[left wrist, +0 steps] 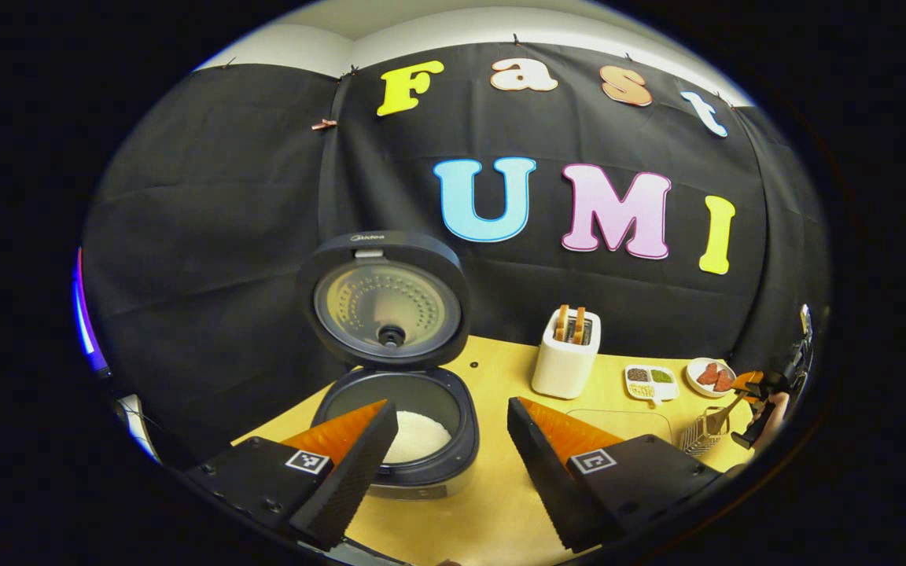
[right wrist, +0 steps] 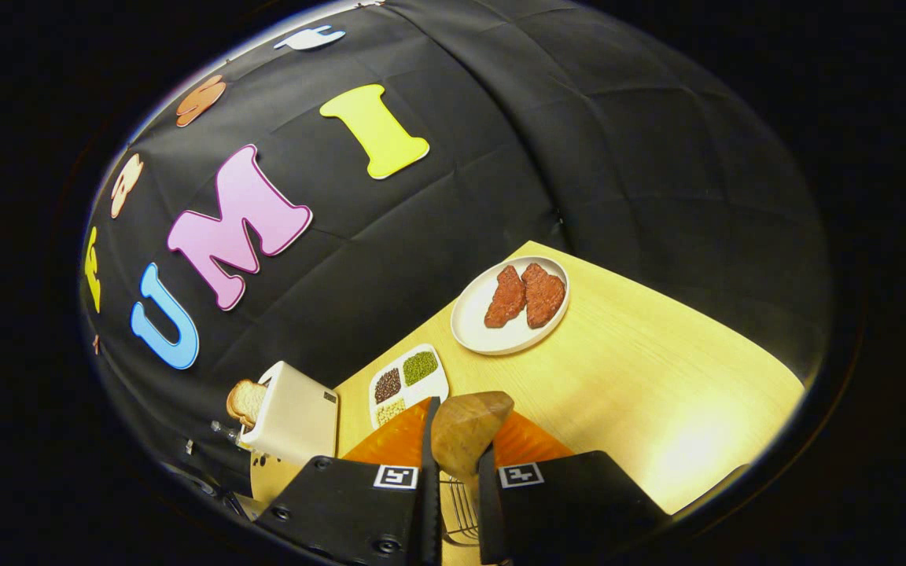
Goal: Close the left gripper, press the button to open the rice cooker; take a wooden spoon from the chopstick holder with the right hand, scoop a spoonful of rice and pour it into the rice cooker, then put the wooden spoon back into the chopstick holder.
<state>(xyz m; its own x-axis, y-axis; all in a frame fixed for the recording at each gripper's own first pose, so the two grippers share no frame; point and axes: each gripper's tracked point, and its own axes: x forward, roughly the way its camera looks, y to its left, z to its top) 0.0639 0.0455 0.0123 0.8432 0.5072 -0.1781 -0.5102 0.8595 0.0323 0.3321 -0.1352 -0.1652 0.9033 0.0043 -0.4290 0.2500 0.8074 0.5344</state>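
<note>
**A:** In the left gripper view, what do we read of progress?

**B:** We see the rice cooker point(left wrist: 396, 409) at about 6 o'clock on the wooden table point(left wrist: 500, 503), its lid point(left wrist: 384, 299) standing upright and open, so we judge the button step done. White rice point(left wrist: 418, 437) lies in the inner pot. Whether this is the spoonful poured in or rice present from the start, we cannot tell. The left gripper point(left wrist: 449, 440) hangs just in front of the cooker with its fingers spread wide, holding nothing.

**A:** And the spoon?

**B:** In the right gripper view, we find the wooden spoon point(right wrist: 465, 431) at 6 o'clock, its bowl rising between the two fingers of the right gripper point(right wrist: 453, 487), which are pinched onto its handle. Wire bars of the chopstick holder point(right wrist: 461, 511) show directly beneath the fingers. In the left gripper view the same holder point(left wrist: 705, 431) sits at 4 o'clock, with the right gripper just above it.

**A:** Which stage, then?

**B:** We judge the spoon is either just being lifted from the holder or being returned to it; the frames do not settle which. No rice is visible on the bowl.

**A:** The other items?

**B:** A toaster point(right wrist: 292, 420) at 8 o'clock, a divided dish point(right wrist: 410, 381) and a plate point(right wrist: 473, 326) toward 12 o'clock, all apart from the spoon.
</note>
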